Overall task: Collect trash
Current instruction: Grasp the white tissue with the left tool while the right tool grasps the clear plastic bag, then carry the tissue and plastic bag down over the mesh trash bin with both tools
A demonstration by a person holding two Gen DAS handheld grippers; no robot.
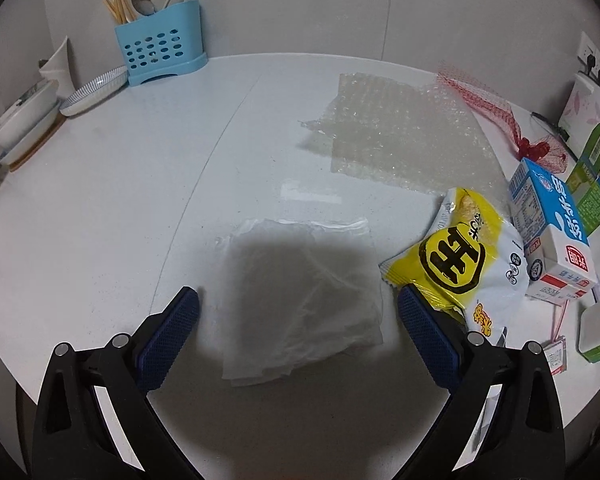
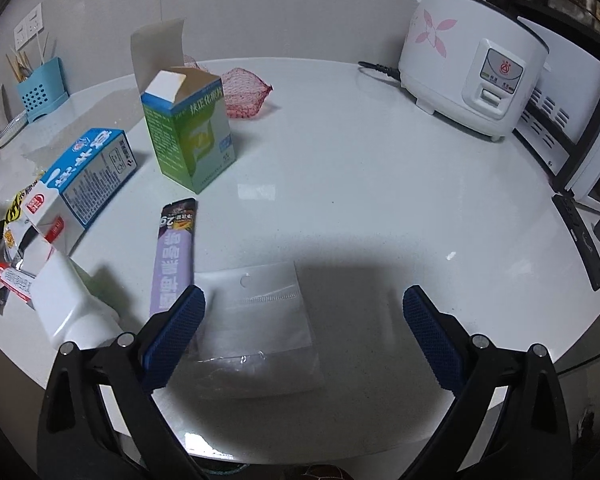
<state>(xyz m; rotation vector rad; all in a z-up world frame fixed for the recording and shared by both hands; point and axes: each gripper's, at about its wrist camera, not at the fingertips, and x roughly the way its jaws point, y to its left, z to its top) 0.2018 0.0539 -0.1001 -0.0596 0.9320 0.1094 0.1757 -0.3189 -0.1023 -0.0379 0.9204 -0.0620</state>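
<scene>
Left claw (image 1: 298,300) spread wide, empty, straddling the crumpled clear plastic bag (image 1: 300,304) on the bench (image 1: 120,200). Right claw (image 2: 304,300) equally wide, empty, over the flat zip bag (image 2: 260,320).

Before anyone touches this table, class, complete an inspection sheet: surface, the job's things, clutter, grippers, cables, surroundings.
Surface: white table, glossy, bare at centre.
Job's things: clear plastic bag, bubble wrap, yellow snack wrapper, blue-white carton, green box standing open, purple sachet, red mesh net, clear zip bag.
Clutter: blue utensil holder, stacked dishes.
Grippers: left gripper open over the plastic bag; right gripper open over the zip bag.
Cables: black cord behind the rice cooker.
Surroundings: white wall, sockets.
</scene>
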